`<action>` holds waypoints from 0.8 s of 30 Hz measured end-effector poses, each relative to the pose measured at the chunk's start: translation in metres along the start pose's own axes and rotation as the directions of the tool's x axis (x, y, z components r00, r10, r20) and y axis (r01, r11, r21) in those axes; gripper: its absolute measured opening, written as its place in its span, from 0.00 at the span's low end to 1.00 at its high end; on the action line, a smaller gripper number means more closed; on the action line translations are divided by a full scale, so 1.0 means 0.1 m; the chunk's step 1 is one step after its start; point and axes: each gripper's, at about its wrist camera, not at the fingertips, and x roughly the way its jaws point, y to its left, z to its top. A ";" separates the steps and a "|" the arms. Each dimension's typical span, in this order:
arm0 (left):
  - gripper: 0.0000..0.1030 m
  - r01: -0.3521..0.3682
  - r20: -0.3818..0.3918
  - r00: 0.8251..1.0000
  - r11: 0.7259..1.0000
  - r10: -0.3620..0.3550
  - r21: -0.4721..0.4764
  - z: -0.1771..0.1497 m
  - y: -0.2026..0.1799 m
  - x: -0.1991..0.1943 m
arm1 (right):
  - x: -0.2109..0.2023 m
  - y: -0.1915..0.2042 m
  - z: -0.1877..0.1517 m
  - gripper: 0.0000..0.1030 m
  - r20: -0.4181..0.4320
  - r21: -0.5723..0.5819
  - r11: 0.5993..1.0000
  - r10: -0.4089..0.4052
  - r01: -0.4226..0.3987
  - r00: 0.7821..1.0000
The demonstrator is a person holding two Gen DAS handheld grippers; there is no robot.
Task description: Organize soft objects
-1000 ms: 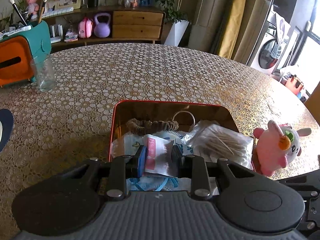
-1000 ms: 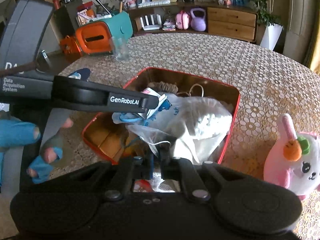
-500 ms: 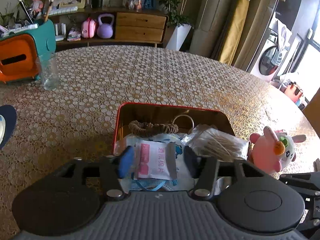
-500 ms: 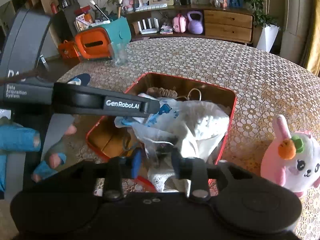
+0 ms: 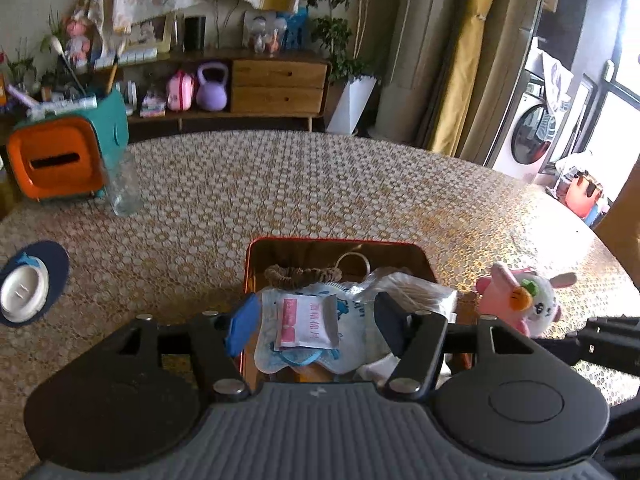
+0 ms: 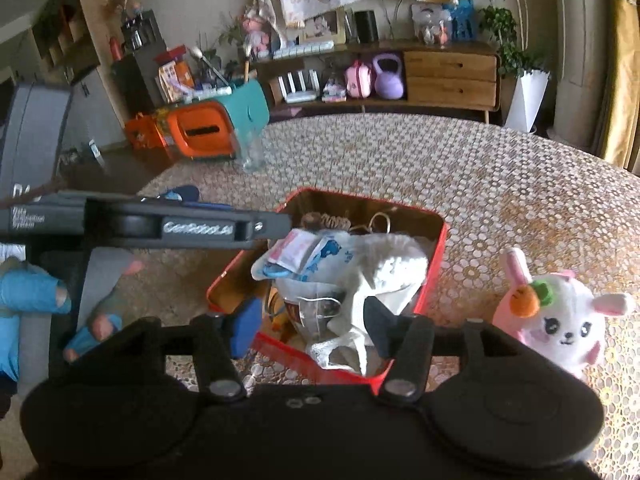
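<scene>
A red tin (image 5: pixel 249 280) with a gold inside sits open on the desk, heaped with soft things: a brown scrunchie (image 5: pixel 302 274) at the far end, a pink-and-white sachet (image 5: pixel 306 322) lying flat on a blue-printed white pouch (image 5: pixel 352 316), and a clear bag of cotton swabs (image 5: pixel 416 292). A crumpled white cloth (image 6: pixel 384 268) spills toward the near rim. Just beside the tin's right wall, a pink-and-white bunny plush (image 6: pixel 556 316) with an orange carrot on its head stands upright on the desk.

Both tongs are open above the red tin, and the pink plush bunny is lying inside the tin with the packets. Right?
Not quite. The pink plush bunny sits on the table beside the red tin, not inside it, as the right wrist view shows. Left tongs and right tongs are open.
</scene>
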 end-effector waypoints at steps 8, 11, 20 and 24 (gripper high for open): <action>0.70 0.014 0.055 0.998 0.998 -0.017 0.057 -0.06 -0.26 -0.41 | -0.44 -0.14 -0.06 0.60 0.096 0.030 1.000 -0.012 0.009 0.995; 0.72 0.014 0.075 0.997 0.997 -0.020 0.075 -0.09 -0.39 -0.54 | -0.61 -0.23 -0.10 0.62 0.136 0.049 0.998 -0.031 0.025 0.990; 0.82 0.025 0.108 0.993 0.994 -0.037 0.105 -0.20 -0.76 -0.81 | -1.09 -0.49 -0.30 0.73 0.244 0.093 0.994 -0.074 0.052 0.967; 0.82 0.016 0.128 0.991 0.991 -0.033 0.133 -0.26 -0.92 -0.92 | -1.25 -0.52 -0.42 0.80 0.282 0.068 0.995 -0.086 0.070 0.956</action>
